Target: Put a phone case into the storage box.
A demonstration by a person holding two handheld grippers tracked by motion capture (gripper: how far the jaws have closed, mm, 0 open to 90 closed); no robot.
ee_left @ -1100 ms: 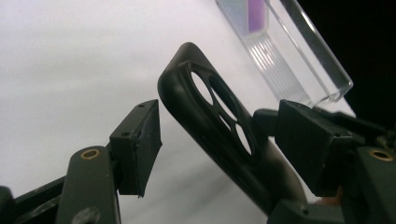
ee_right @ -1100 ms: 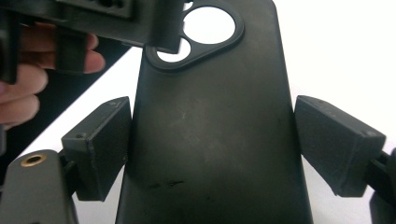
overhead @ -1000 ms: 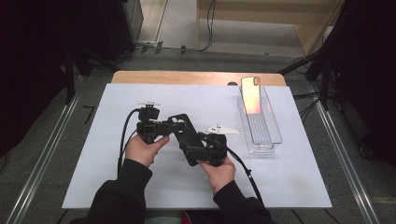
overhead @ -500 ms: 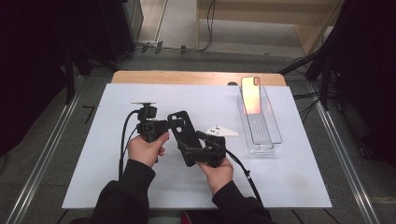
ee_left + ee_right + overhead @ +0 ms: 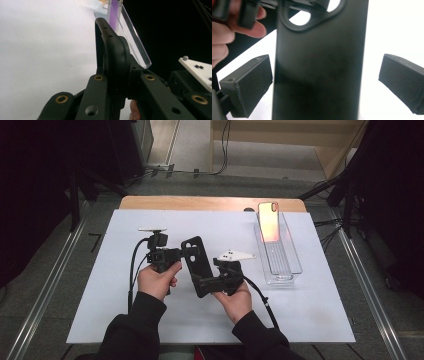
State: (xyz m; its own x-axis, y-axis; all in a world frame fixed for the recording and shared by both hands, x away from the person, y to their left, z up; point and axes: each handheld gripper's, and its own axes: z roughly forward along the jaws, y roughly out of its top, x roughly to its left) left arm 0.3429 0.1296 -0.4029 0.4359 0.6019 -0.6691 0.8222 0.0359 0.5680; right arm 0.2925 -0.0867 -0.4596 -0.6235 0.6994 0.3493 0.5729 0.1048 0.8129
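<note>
Where it shows, the phone case [image 5: 196, 262] is matte black.

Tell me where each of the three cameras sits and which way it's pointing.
High view: above the person's side, facing forward and down on the table; both forearms, left gripper, right gripper.
Left gripper view: rides the left gripper, looking along jaws shut on the black phone case toward the clear tray.
Right gripper view: rides the right gripper, facing the case's back; its jaws have just been opening, either side, pads apart; fingers.
All views share the case.
</note>
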